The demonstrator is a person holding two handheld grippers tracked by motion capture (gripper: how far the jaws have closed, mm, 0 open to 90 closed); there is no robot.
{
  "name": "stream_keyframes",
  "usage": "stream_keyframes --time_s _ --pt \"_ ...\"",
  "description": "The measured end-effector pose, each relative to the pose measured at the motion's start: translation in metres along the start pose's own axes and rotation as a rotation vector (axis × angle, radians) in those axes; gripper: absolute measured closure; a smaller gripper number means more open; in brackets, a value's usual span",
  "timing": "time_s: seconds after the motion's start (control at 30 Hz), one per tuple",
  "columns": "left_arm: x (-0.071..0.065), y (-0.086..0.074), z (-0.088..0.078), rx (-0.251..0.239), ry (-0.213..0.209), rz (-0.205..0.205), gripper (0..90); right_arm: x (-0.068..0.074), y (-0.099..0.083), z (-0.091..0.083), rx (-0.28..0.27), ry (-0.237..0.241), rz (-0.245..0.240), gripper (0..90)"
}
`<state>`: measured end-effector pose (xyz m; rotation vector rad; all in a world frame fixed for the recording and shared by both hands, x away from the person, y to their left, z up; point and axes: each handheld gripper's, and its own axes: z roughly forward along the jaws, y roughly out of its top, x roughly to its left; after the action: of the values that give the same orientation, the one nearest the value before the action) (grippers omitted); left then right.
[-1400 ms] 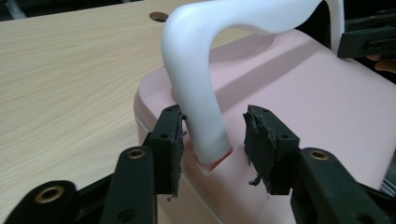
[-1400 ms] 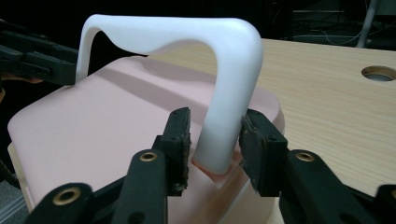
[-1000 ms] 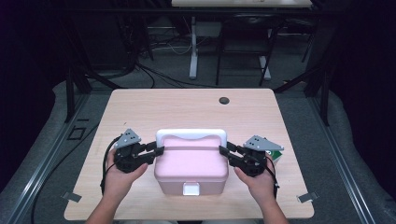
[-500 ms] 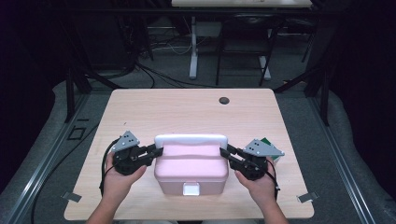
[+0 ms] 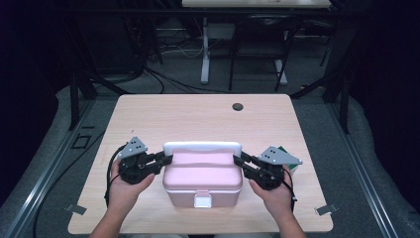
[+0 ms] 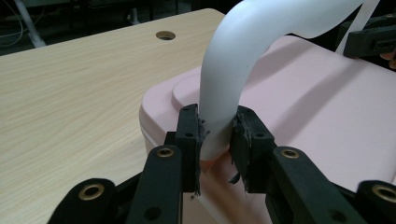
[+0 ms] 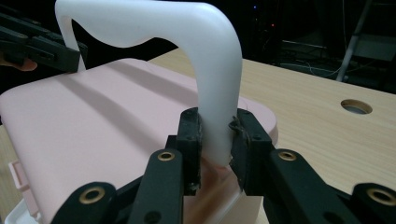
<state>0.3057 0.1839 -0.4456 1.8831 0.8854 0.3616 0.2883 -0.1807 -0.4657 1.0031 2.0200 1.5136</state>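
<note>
Since the earlier frame the white handle (image 5: pixel 202 147) has swung up from lying flat toward the far side of the lid to standing over the pink box (image 5: pixel 202 181), and both pairs of jaws have just been closing with a leg of that handle between them. The left gripper (image 5: pixel 164 159) now clamps the handle's left leg just above its pivot, its worn, frayed black pads pressed against the smooth plastic, as the left gripper view shows at (image 6: pixel 219 126). The right gripper (image 5: pixel 237 161) pinches the opposite leg the same way, seen at (image 7: pixel 217 126). The box sits near the front edge of the table (image 5: pixel 198 111), directly between the two tongs, with a small white latch (image 5: pixel 202 200) on its near face. The handle is a broad, glossy arch with rounded corners; the lid is matte pink with shallow moulded ridges. The tabletop is pale wood grain with a round cable hole (image 5: pixel 237 106) near its far edge.
</note>
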Motion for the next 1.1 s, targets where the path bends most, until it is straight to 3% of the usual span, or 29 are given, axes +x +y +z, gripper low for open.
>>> stream_keyframes --time_s 0.17,0.23,0.47,0.63,0.73,0.83,1.1 --pt "0.002 0.004 0.0 -0.005 -0.005 -0.005 73.1 -0.001 0.004 0.0 -0.009 0.0 -0.001 74.3" --pt "0.002 0.005 -0.001 -0.009 -0.009 -0.013 72.1 -0.003 0.006 0.0 -0.017 0.009 0.027 74.4" --pt "0.003 -0.001 -0.022 -0.019 -0.017 -0.02 68.9 -0.001 0.007 0.0 -0.008 -0.014 0.03 74.4" --pt "0.001 -0.012 -0.035 0.011 -0.009 -0.001 69.2 -0.001 0.008 0.0 -0.016 -0.013 0.047 74.4" --pt "0.0 -0.025 -0.046 0.01 0.006 -0.01 71.7 -0.001 0.009 0.001 -0.013 -0.008 0.065 74.4" --pt "-0.001 -0.033 -0.05 0.006 -0.006 -0.022 76.7 -0.002 0.011 0.001 -0.011 -0.004 0.077 74.4" --pt "-0.011 -0.044 -0.037 0.065 -0.063 0.001 88.6 -0.003 0.012 0.001 -0.008 -0.004 0.089 74.4"
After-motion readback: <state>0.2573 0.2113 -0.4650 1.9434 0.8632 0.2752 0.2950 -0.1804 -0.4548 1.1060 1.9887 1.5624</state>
